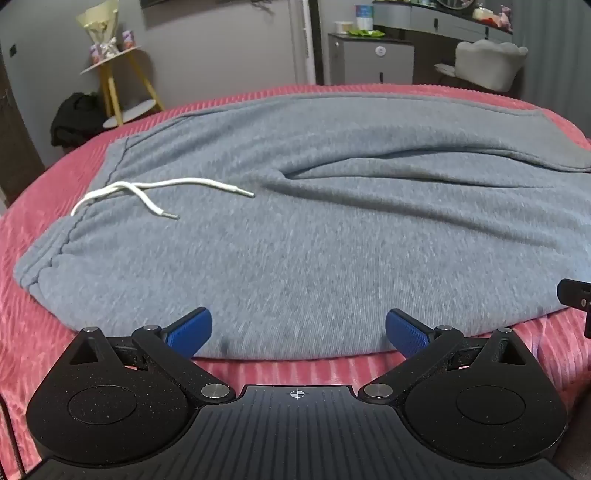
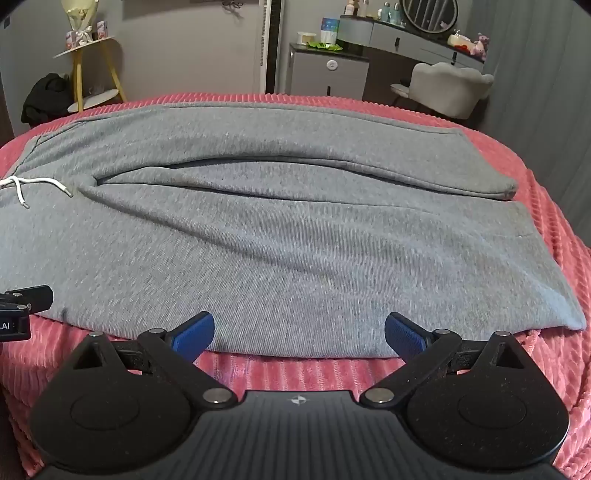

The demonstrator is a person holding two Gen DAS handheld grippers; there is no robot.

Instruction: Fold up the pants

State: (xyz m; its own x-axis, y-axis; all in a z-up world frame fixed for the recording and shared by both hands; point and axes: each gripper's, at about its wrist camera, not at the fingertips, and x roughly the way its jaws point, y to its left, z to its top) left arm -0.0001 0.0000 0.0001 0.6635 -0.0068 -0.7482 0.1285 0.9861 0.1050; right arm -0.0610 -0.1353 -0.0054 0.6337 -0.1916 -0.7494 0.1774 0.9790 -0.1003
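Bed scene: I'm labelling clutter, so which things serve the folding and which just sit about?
Job: grey pants, white drawstring, pink blanket, left tool, right tool.
Lying about: yellow stand, white chair, dresser.

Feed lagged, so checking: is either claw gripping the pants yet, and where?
Nothing is held. Left claw and right claw are both open, poised at the near edge of the grey pants, pads not closed on fabric.
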